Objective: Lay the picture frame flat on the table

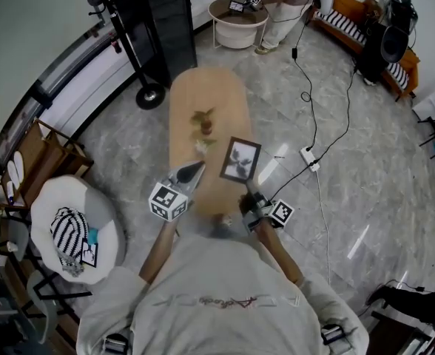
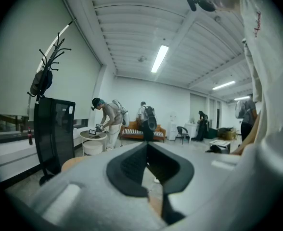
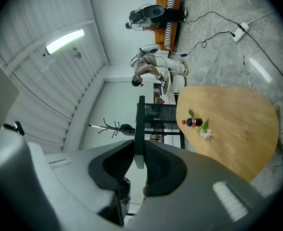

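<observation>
R gripper [image 3: 139, 150] is clamped on the picture frame [image 1: 240, 160] by its edge. The frame's up in the air over the table's [image 1: 203, 95] near right edge, face tilted toward the head cam, not touching the wood. L gripper [image 1: 190, 173] is pinched closed w/ nothing in it, over the table's near end. So the frame's in hand but not yet laid down, approx halfway I'd say. Containers: one small bottle [image 3: 194, 122] mid-table, red cap on. Flower sprigs [image 3: 205, 129] lie just beside it; can't tell if any's inside.
</observation>
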A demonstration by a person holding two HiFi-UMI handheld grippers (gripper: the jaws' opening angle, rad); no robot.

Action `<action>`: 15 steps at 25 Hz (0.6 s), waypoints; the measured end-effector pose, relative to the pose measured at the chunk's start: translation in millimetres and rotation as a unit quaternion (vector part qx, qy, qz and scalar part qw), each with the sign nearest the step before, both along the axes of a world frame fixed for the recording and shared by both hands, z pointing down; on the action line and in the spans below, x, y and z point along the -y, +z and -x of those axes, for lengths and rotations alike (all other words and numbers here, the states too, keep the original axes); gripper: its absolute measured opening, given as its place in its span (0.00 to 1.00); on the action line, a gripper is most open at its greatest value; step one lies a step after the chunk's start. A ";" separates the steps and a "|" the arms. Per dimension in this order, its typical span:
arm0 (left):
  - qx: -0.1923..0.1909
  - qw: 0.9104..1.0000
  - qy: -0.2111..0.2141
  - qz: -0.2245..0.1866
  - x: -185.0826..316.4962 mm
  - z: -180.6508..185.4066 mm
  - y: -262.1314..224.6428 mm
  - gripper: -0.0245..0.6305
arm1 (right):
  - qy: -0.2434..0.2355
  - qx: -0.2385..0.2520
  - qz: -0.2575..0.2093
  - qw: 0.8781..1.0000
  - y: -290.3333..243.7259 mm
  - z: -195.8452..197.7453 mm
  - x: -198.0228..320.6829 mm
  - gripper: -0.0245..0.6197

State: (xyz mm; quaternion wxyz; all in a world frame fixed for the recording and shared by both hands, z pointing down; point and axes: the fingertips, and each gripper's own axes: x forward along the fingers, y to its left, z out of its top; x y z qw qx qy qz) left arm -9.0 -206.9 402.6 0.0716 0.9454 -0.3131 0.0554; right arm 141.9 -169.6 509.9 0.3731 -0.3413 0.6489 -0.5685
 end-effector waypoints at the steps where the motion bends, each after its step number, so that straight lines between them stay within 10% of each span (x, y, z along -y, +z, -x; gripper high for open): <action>1: 0.000 1.000 -0.002 0.000 7.1 -4.5 -0.2 0.04 | -0.003 0.000 0.000 1.000 0.5 -3.8 6.9 0.15; 15: 0.009 1.000 -0.023 0.003 86.6 -50.0 -0.2 0.04 | -0.030 0.008 0.006 0.999 9.2 -44.0 97.2 0.15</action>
